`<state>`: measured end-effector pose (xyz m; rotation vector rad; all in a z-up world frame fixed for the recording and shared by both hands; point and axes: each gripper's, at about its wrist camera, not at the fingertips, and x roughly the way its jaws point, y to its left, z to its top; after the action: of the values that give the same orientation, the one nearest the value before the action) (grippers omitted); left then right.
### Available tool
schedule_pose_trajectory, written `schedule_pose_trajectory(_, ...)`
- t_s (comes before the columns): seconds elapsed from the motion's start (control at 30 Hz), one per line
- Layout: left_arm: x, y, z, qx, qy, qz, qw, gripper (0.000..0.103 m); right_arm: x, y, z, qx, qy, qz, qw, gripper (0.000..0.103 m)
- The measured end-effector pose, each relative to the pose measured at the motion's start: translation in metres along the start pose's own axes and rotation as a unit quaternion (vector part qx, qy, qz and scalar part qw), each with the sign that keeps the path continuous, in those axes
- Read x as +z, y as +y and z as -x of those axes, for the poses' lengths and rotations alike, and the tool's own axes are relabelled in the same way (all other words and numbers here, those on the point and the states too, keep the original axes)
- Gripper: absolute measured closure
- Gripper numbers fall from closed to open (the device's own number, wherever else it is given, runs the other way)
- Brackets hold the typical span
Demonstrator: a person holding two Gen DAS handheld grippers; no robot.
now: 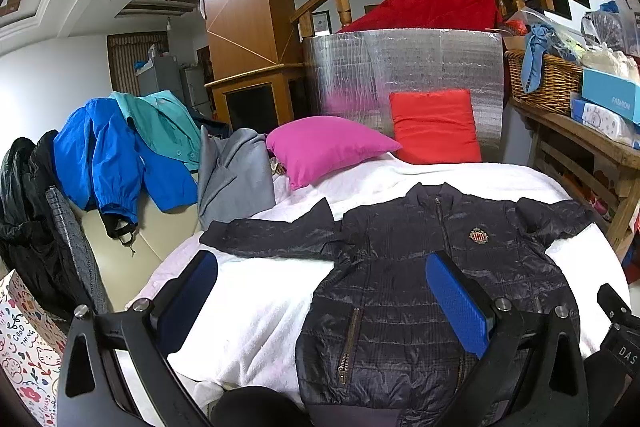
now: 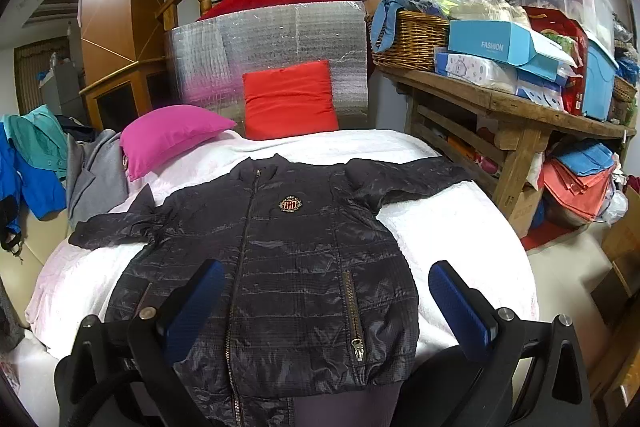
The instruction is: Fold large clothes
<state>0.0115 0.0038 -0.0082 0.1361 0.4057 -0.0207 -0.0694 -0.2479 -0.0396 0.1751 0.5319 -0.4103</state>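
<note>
Bed surface: white blanket [image 2: 440, 227] covers it; the work area around the garment is bare.

Garment: dark quilted jacket [image 2: 288, 251] lies face up and zipped, centred on the blanket, collar at the far end, hem at the near edge just below both grippers. Both sleeves are spread outward, the left sleeve [image 1: 272, 239] toward the heap of clothes at the left, the right sleeve [image 2: 408, 179] toward the wooden table [image 2: 520, 107]. Crest badge [image 2: 290, 204] sits on the chest.

Far end: pink pillow [image 2: 172, 135] and red cushion [image 2: 290, 99], apart from the collar.

Tools: left gripper [image 1: 320, 303] hovers over the jacket's left near side, jaws wide apart, empty. Right gripper [image 2: 324, 311] hovers over the lower right body, jaws likewise spread, gripping nothing.

Judgement: fold not yet begun; the first step is likely bringing a sleeve across the chest.

Method note: pinch only the cuff end, through the full padded thickness, since the shiny shell probably slips. Lift low, lay the sleeve flat across the body, and avoid dragging the blanket with it.
</note>
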Motion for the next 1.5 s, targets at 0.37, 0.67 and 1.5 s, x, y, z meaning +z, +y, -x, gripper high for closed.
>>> schedule_pose_trajectory(0.37, -0.002, -0.004, -0.017, 0.009, -0.006, -0.010, 0.9999, 0.000, 0.002, -0.004, -0.017, -0.004, 0.011, -0.005, 1.000, 0.000)
schedule_pose_trajectory(0.67, 0.004, -0.036, -0.102, -0.005, 0.023, -0.051, 0.9984, 0.000, 0.022, -0.072, -0.088, 0.015, 0.032, -0.077, 0.996, 0.000)
schedule_pose_trajectory(1.5, -0.077, -0.140, -0.359, -0.022, 0.185, -0.071, 0.9800, 0.000, 0.057, -0.365, -0.477, 0.054, 0.064, -0.487, 0.869, 0.041)
